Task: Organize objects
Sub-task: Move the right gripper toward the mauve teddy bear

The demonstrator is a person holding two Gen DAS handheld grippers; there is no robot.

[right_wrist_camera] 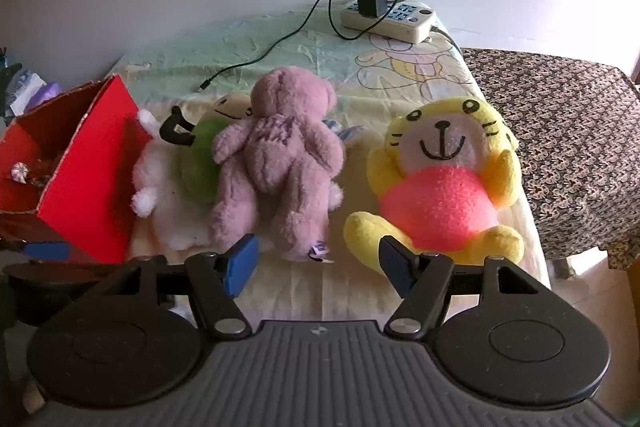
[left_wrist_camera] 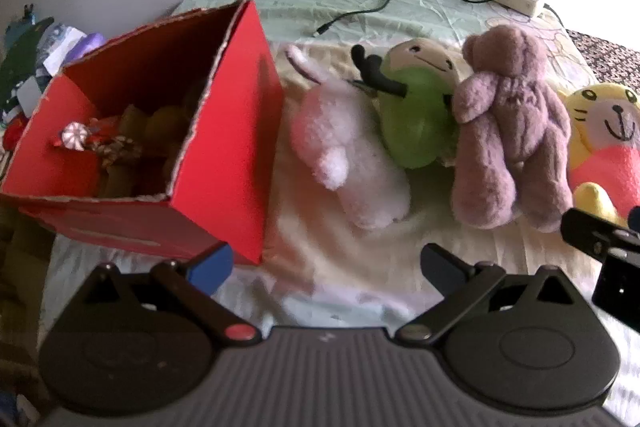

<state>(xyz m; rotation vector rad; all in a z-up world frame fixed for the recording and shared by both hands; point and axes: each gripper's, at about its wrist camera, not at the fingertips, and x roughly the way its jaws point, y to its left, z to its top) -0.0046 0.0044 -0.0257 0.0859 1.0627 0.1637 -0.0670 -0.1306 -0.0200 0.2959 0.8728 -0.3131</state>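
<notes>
Both wrist views look steeply down from close above, sharing the purple bear (left_wrist_camera: 508,131) and red box (right_wrist_camera: 92,179).

The bed (right_wrist_camera: 304,39) carries a pale green printed sheet with a cream cloth (left_wrist_camera: 344,259) laid over its near part. At the left edge stands an open red cardboard box (left_wrist_camera: 224,155). Right of it, in a row on the cream cloth: a white plush (left_wrist_camera: 352,163), a green plush (left_wrist_camera: 416,115), a mauve teddy bear (right_wrist_camera: 276,163) and a yellow cat plush (right_wrist_camera: 444,179). At the far right corner lies a power strip (right_wrist_camera: 396,17) with a black charger and cable.
</notes>
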